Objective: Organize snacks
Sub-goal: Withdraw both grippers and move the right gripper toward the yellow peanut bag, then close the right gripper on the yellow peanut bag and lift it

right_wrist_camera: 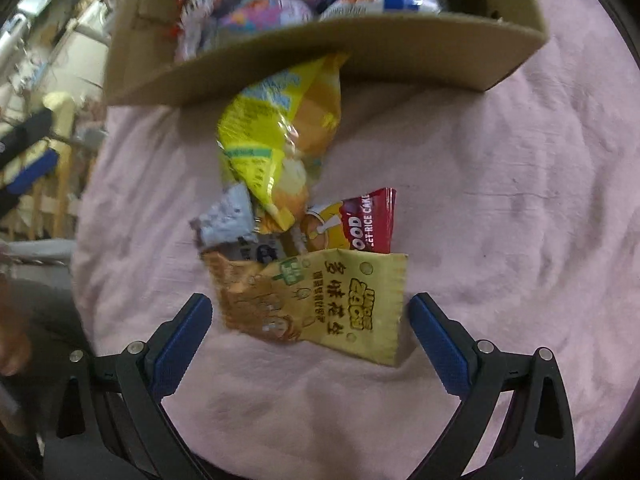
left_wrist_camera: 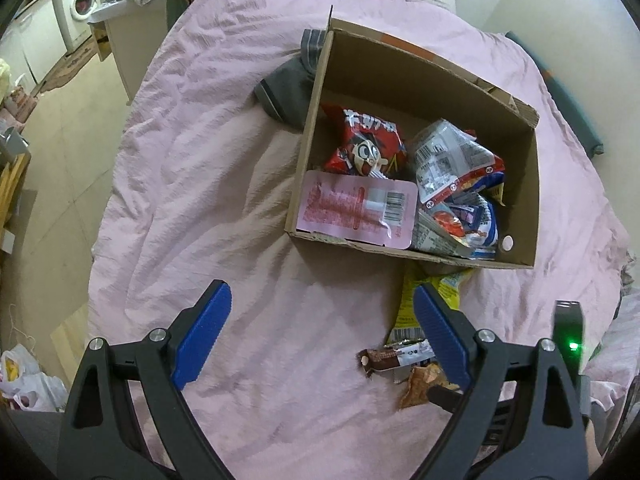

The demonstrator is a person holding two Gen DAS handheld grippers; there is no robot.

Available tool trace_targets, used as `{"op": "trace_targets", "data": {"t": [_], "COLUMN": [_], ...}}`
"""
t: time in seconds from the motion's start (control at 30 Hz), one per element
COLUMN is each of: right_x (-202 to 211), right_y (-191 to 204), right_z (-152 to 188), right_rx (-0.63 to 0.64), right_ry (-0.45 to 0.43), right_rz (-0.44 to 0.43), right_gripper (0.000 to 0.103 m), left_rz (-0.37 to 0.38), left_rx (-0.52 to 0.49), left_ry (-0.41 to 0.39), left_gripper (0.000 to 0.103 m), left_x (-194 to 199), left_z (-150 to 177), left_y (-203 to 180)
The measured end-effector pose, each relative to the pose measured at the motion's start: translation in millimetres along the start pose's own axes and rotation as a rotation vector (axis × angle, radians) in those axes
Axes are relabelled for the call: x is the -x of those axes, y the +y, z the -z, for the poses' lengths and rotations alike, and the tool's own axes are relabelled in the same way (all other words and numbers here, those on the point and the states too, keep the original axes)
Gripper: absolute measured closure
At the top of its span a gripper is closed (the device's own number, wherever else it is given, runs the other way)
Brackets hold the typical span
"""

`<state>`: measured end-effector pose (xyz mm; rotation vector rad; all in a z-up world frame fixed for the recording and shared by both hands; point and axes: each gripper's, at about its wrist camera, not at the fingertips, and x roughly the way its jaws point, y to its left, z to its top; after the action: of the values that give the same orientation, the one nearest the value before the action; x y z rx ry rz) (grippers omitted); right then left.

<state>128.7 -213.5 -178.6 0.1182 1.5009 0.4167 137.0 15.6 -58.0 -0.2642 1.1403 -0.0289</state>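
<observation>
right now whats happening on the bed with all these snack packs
A person with two handheld grippers is sorting snacks into a cardboard box on the pink bedspread. The right gripper is open around a tan peanut packet, not yet gripping. The left gripper is open and empty.

An open brown box (left_wrist_camera: 520, 184) sits on the bed, holding a red bag (left_wrist_camera: 366, 146), a flat pink pack (left_wrist_camera: 356, 210) and shiny crumpled bags (left_wrist_camera: 456, 188). At its 6 o'clock side lie loose snacks: a yellow bag (right_wrist_camera: 280, 144), a red packet (right_wrist_camera: 372, 220), a tan packet (right_wrist_camera: 320, 304) and a brown bar (left_wrist_camera: 394, 356).
</observation>
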Motion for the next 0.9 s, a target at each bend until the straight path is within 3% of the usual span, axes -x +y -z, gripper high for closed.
{"op": "trace_targets", "data": {"t": [0.2,0.5,0.73,0.9], "right_x": [-8.5,-18.3,4.8,15.3], "right_y": [10.4,8.2,-40.3,-57.2], "right_z": [-5.2,-0.9,5.0,8.1], "right_rx": [0.017,0.053,-0.082,-0.157], "right_ry": [-0.013,-0.004,-0.037,-0.068], "right_rz": [0.004,0.169,0.14,0.054], "right_gripper": [0.002,0.004,0.016,0.019], "left_rz": [0.017,-0.002,0.005,0.022], "left_rx": [0.001,-0.028,-0.001,-0.006], "left_ry": [0.011,0.011,0.021,0.018], "left_gripper": [0.012,0.012,0.012,0.012], "left_x": [-2.9,-6.5,-7.2,-4.6], "left_z": [-0.9,1.7,2.3,1.8], "left_y": [-5.8,-12.5,-7.4,-11.5]}}
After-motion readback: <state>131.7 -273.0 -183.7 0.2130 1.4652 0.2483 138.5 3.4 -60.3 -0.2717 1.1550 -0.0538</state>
